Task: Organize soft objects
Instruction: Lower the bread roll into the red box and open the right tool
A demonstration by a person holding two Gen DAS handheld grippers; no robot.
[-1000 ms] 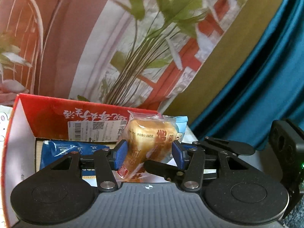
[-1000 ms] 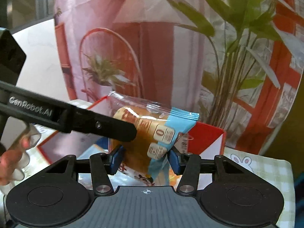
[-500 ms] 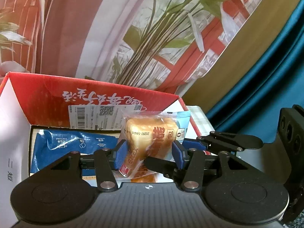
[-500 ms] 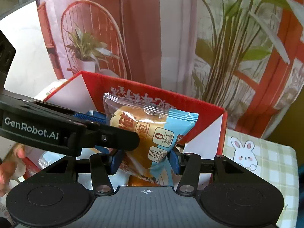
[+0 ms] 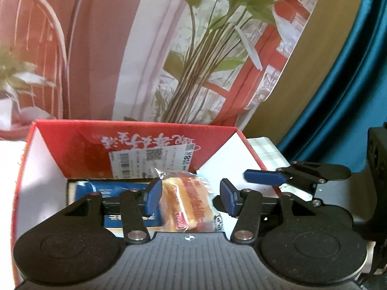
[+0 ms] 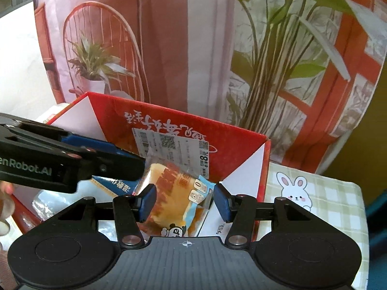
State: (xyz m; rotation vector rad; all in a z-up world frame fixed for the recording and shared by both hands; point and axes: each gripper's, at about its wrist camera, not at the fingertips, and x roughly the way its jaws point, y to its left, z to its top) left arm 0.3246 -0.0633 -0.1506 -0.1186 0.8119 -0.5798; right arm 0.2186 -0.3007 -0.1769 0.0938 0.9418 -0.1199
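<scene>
While its jaws have just been spreading, the left gripper [image 5: 191, 197] hangs over the open red box [image 5: 79, 145] in the left wrist view. A wrapped bread bun [image 5: 187, 205] sits between the blue pads; the pad at nine o'clock lies against the wrapper, the pad at three o'clock stands off with a visible gap, so the bun is no longer pinched. It looks to lie low inside the box, though whether it touches the floor I cannot tell. At nine o'clock from the bun lies a blue packet [image 5: 106, 189] on the box floor. A white label [image 5: 150, 160] with barcodes is stuck to the far red wall, at twelve o'clock. At three o'clock the right gripper's blue finger [image 5: 263, 176] reaches in over the box's right edge.

Seen from the right wrist, the right gripper [image 6: 185, 201] has likewise just been widening. A wrapped bread bun [image 6: 174, 193], with a light blue end and a small panda print, lies between its pads. The left pad touches the wrapper, the right pad only nears the crinkled blue edge, so the grip looks released. This bun sits inside the red box [image 6: 241, 142] near the right wall. At nine o'clock the black left gripper [image 6: 72, 159] crosses the frame. At three o'clock, beside the box, a checked cloth [image 6: 326, 205] with a rabbit is spread.
</scene>
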